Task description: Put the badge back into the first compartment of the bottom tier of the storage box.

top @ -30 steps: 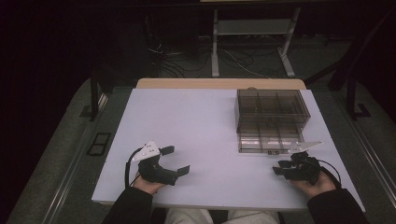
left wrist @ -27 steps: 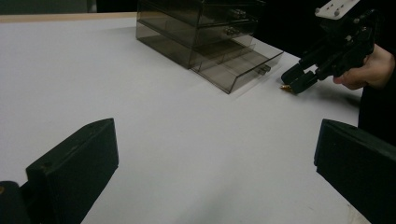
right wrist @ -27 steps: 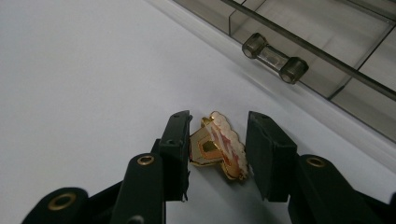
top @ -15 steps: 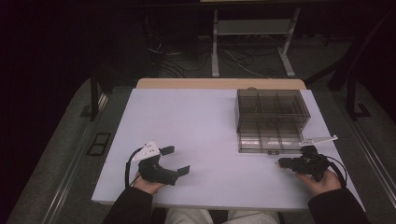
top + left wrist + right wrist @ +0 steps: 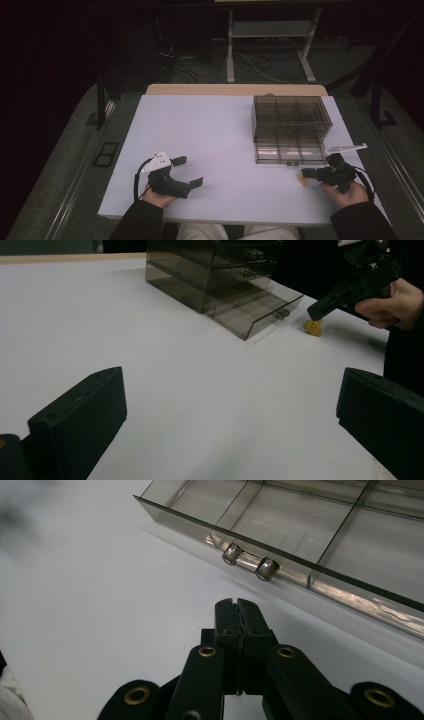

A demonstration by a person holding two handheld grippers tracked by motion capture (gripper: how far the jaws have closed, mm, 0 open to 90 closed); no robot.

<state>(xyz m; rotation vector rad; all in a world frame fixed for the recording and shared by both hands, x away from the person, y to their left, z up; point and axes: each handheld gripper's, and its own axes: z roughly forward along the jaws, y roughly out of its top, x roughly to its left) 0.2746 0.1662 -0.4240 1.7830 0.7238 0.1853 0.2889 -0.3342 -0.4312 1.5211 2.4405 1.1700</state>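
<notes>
While my left claw (image 5: 187, 172) rests wide open on the white tabletop (image 5: 215, 130), my right claw (image 5: 306, 173) is pressed shut just above a small yellow piece (image 5: 313, 327), perhaps touching it, beside the smoky drawer box's (image 5: 290, 117) pulled-out drawer (image 5: 287, 152).

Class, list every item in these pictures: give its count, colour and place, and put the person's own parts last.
Table: one, white top, centre of the high view.
Drawer box: one, smoky clear plastic, far right of the table, bottom drawer pulled out.
Small piece: one, yellow, on the table just in front of the drawer.
Metal stand: one, grey, on the floor beyond the table.
Left gripper: one, black, near left, jaws wide apart.
Right gripper: one, black, near right, jaws closed, tip by the yellow piece.
Hands: two, at the near edge, dark sleeves.
</notes>
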